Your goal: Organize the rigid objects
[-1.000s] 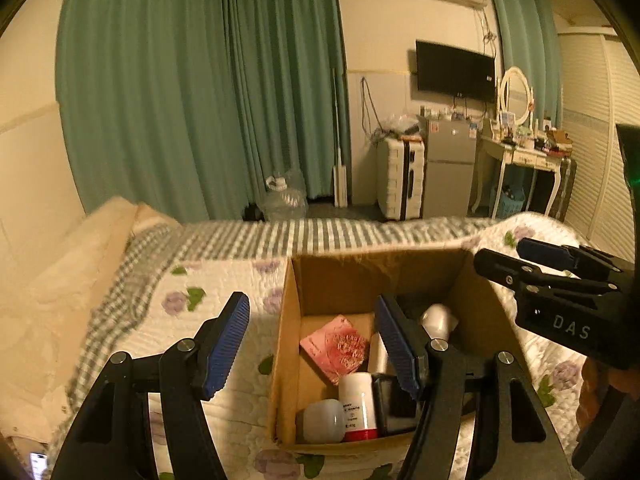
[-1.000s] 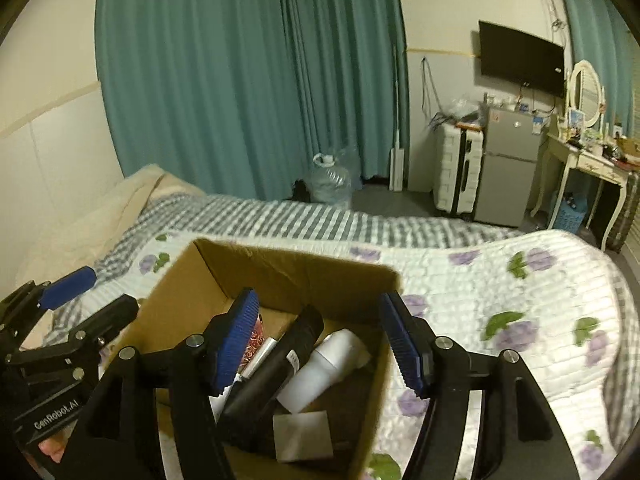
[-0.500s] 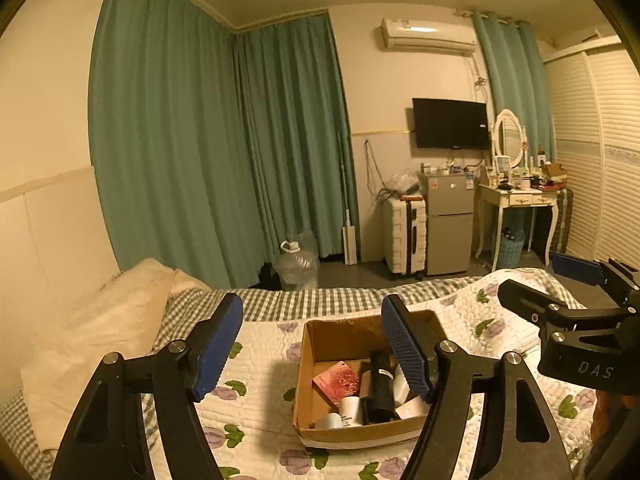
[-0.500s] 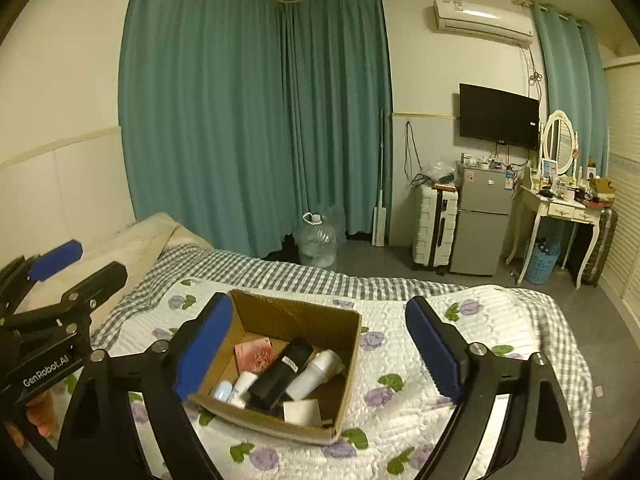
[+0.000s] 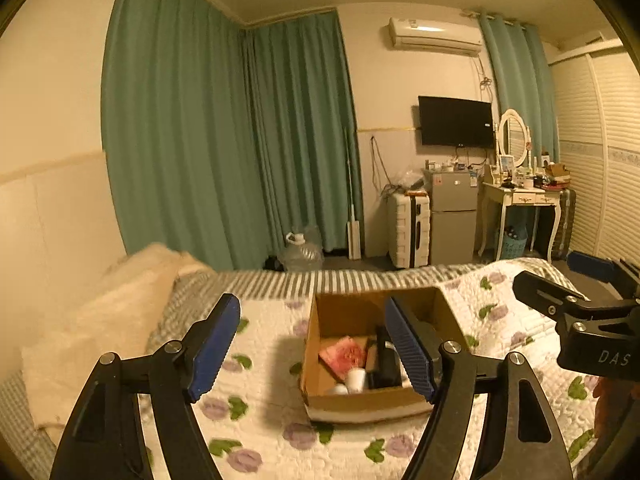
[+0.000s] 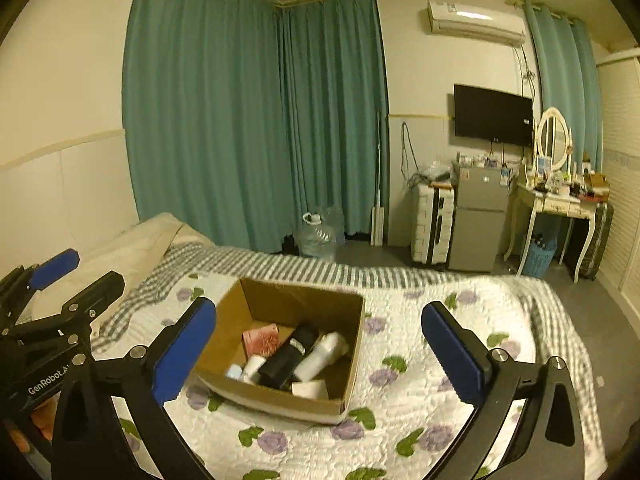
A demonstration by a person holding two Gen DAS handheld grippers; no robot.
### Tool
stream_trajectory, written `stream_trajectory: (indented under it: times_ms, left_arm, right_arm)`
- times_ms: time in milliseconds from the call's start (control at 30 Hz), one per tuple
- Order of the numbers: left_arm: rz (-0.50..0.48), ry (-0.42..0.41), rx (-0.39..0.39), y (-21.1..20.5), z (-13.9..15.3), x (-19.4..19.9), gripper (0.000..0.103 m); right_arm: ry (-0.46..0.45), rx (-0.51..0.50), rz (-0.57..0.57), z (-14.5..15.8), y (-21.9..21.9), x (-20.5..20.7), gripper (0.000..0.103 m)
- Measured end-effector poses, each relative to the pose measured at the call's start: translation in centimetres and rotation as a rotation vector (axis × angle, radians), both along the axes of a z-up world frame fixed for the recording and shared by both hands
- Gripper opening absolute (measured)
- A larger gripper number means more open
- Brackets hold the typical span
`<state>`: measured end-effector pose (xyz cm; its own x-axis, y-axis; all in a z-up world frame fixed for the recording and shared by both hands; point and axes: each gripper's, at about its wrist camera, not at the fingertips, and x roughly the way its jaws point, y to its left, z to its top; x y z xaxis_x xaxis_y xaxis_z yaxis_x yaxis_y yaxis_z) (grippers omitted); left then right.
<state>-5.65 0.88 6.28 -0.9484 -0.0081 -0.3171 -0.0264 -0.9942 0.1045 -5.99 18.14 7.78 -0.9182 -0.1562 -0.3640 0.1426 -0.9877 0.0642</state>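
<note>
An open cardboard box (image 6: 352, 344) sits on the flowered quilt of the bed; it also shows in the left wrist view (image 5: 316, 364). Inside lie a pink packet (image 6: 261, 338), a black bottle (image 6: 290, 356), a white bottle (image 6: 322, 356), small white containers (image 6: 248, 368) and a white card (image 6: 310, 389). My left gripper (image 5: 312, 354) is open and empty, held above and in front of the box. My right gripper (image 6: 320, 354) is open wide and empty, also held back above the box.
The bed's flowered quilt (image 6: 420, 368) spreads around the box, with pillows (image 5: 100, 320) at the left. Beyond the bed stand a water jug (image 6: 318, 236), a suitcase (image 6: 434, 226), a small fridge (image 6: 478, 220) and a dressing table (image 6: 556, 204).
Both grippers have pulled up and back from the box, which was close a second ago and is now smaller in both views. The right gripper's jaws have spread wider.
</note>
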Motion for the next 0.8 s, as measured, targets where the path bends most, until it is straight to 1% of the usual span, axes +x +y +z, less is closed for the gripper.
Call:
stream_trajectory:
  times_ms: [67, 167, 267, 367, 467, 567, 800]
  left_arm:
    - [0.011, -0.012, -0.005, 0.1, -1.7, 0.2, 0.077]
    - [0.022, -0.066, -0.018, 0.0, -5.2, -0.6, 0.077]
    - [0.013, -0.113, -0.019, 0.0, -6.9, -1.3, 0.077]
    - [0.024, -0.114, -0.02, 0.0, -7.2, -1.4, 0.077]
    - [0.027, -0.109, 0.005, -0.4, -7.1, -1.3, 0.077]
    - [0.031, -0.103, 0.01, -0.6, -6.9, -1.0, 0.077]
    - [0.04, -0.09, 0.022, -1.0, -6.3, -0.7, 0.077]
  right_arm:
    - [-0.01, -0.008, -0.027, -2.1, 0.4, 0.1, 0.103]
    - [-0.054, -0.028, -0.04, -5.3, 0.6, -0.5, 0.103]
    - [-0.101, -0.008, -0.049, -7.3, 0.1, -1.5, 0.103]
    - [-0.095, -0.002, -0.046, -7.8, -0.3, -1.7, 0.103]
    - [-0.089, 0.006, -0.043, -7.8, -0.8, -1.9, 0.103]
    - [-0.078, 0.019, -0.05, -7.9, -0.8, -1.8, 0.103]
    - [-0.062, 0.028, -0.057, -7.4, -0.7, -1.4, 0.103]
